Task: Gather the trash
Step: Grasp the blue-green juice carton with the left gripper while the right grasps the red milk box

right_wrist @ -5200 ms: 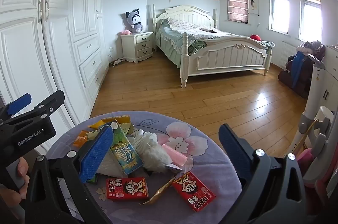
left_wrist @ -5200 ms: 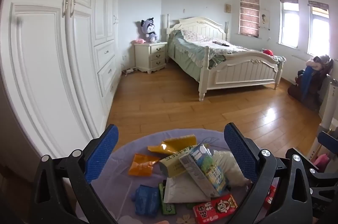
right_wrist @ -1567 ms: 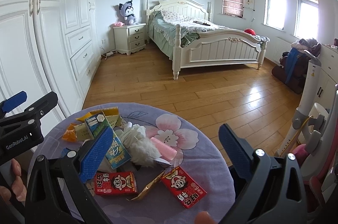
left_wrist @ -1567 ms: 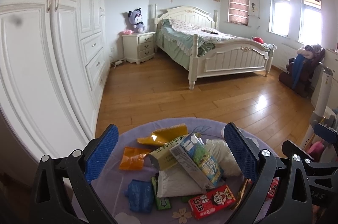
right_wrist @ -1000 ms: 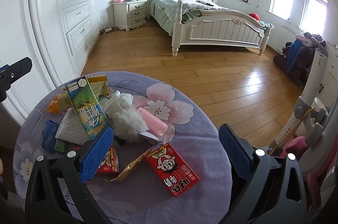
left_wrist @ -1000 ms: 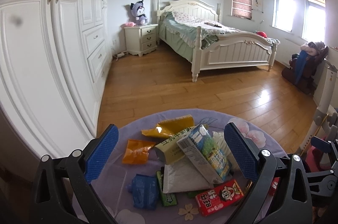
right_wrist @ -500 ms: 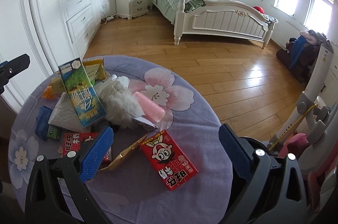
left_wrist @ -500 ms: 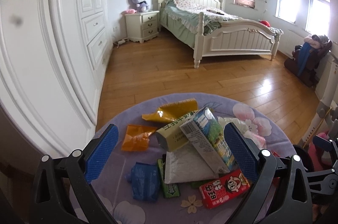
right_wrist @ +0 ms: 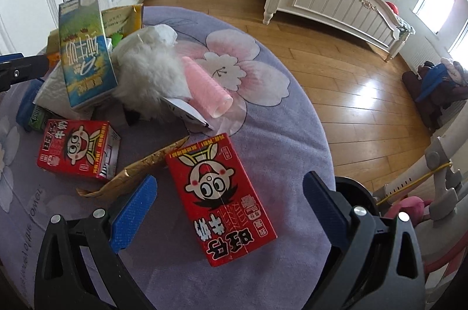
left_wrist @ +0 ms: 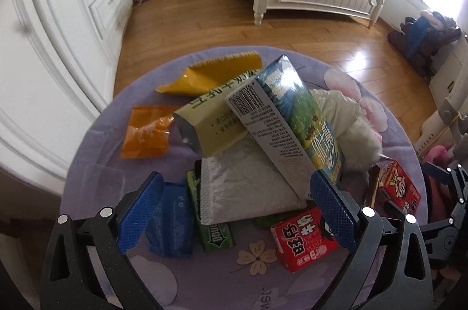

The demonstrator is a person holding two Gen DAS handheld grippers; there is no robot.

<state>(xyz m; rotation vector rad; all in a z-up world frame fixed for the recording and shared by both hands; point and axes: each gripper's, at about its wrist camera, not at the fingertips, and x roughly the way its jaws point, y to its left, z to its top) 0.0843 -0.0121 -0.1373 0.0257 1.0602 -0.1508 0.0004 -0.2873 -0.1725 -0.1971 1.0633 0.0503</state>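
Lying flat on the purple table [right_wrist: 286, 140], a red carton [right_wrist: 220, 200] sits between the wide-apart, empty fingers of the right gripper [right_wrist: 226, 203]. Left gripper [left_wrist: 232, 209], equally spread, hovers empty over a white pouch [left_wrist: 245, 193] and leaning milk box [left_wrist: 288, 119].

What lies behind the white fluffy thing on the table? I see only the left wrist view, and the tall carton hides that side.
Observer: A pink ribbed tube lies against the fluffy thing, on the pink flower print.
Operator: And the red box at my right edge, is it crushed?
Observer: No. The red box lies flat and keeps its shape, with a cartoon face upward.
Operator: Is the right hand-held gripper holding it?
Observer: No. The right hand-held gripper is open, with one finger to each side of that box, and it holds nothing.
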